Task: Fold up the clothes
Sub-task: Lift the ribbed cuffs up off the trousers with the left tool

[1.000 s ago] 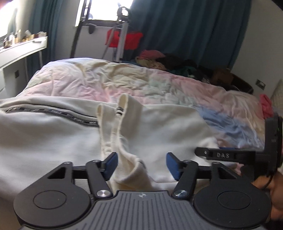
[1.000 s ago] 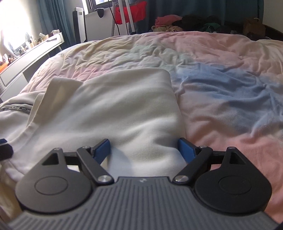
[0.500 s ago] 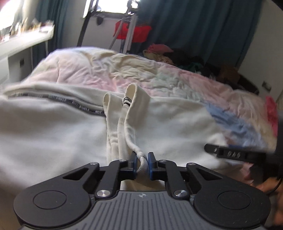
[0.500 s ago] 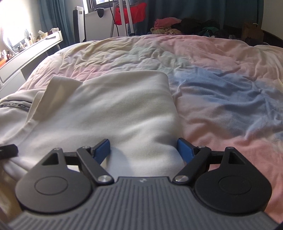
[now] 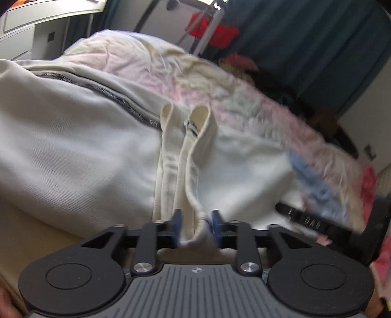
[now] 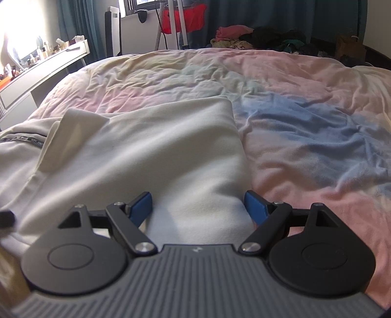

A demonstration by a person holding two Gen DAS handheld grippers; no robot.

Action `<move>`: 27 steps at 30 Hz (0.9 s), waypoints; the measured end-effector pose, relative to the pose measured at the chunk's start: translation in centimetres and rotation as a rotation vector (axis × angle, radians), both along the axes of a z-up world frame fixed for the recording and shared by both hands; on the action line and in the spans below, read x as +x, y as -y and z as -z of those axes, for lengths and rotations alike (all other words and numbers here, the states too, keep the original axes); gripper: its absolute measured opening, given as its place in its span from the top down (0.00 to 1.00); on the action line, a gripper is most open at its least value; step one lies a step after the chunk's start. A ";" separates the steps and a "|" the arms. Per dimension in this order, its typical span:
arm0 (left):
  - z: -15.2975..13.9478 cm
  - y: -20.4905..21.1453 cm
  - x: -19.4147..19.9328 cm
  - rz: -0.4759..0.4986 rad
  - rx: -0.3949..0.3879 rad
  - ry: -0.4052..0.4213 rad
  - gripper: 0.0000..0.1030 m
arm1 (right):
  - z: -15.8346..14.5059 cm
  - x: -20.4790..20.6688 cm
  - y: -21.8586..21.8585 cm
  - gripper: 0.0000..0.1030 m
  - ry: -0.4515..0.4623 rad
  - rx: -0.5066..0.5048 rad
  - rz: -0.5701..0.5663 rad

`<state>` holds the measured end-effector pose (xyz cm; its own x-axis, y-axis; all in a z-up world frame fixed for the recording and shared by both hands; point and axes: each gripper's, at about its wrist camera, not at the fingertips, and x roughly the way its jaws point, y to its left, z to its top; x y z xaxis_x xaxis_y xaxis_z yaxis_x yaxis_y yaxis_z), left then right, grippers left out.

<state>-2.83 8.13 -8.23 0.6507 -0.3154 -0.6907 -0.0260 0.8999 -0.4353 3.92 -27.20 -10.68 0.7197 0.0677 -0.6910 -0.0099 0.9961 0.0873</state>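
A cream-white garment (image 5: 73,146) with a dark zip trim (image 5: 117,97) lies spread on the bed. Its folded collar strip (image 5: 185,156) runs toward my left gripper (image 5: 195,226). The jaws there are opening, and the end of the strip still sits loosely between the blue pads. My right gripper (image 6: 197,208) is open wide over the garment's (image 6: 158,146) near right corner, the cloth lying between its pads without being pinched. One finger of the right gripper (image 5: 308,221) shows at the right of the left wrist view.
The garment rests on a rumpled pastel bedspread (image 6: 305,122). A heap of clothes (image 6: 244,36) lies at the bed's far edge before dark curtains. A white desk (image 6: 44,66) stands left, and a rack with a red item (image 6: 185,17) by the window.
The left gripper closed on the cream collar strip, then parted again with the strip still between the pads; it also rolled and shifted. The right gripper kept still and open.
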 end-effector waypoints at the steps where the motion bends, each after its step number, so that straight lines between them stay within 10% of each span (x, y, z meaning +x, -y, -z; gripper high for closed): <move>1: -0.4 -0.9 -0.3 -0.028 -0.038 -0.007 0.35 | 0.0 0.0 0.1 0.19 -0.002 0.003 0.003; 3: -1.0 -3.4 -1.0 -0.104 -0.109 -0.021 0.16 | 0.0 -0.1 0.1 0.19 -0.004 0.006 0.006; 12: 1.4 -18.4 -0.2 -0.586 -0.327 -0.271 0.08 | -0.2 -0.5 -0.2 0.17 -0.013 0.010 0.011; 18: 2.1 -23.9 1.5 -0.778 -0.465 -0.171 0.11 | -0.1 -0.4 -0.3 0.16 -0.012 0.011 0.018; 27: 2.8 -28.7 2.1 -0.971 -0.451 0.018 0.30 | -0.7 -1.0 -2.4 0.16 0.043 -0.093 -0.018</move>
<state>-0.72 36.83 -11.04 0.7694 0.1191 -0.6276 -0.6347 0.2537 -0.7299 2.93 -24.77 -9.96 0.7481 0.0175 -0.6634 -0.0296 0.9995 -0.0069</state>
